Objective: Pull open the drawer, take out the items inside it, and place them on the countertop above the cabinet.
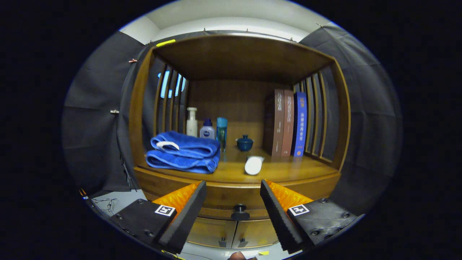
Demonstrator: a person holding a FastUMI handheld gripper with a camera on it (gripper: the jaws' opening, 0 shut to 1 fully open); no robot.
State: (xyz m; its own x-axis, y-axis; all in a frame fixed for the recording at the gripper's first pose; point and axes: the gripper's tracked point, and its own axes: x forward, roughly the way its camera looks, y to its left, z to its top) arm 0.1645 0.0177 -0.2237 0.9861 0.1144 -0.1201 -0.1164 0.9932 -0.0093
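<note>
A wooden cabinet stands ahead with an open shelf whose countertop [288, 173] holds several items. Under the countertop is the drawer front [231, 196] with a dark round knob [240, 208], and the drawer looks closed. My gripper [233, 202] is open, its fingers spread either side of the knob and a little short of it. A white tube [253, 165] lies on the countertop just beyond the fingers. I cannot see inside the drawer.
On the countertop sit a folded blue towel [184, 151], a white bottle [192, 122], a small blue-capped bottle [207, 130], a teal tube [221, 130], a dark blue lidded bowl [244, 143] and three upright books [287, 122]. Two cabinet doors [223, 233] lie below the drawer.
</note>
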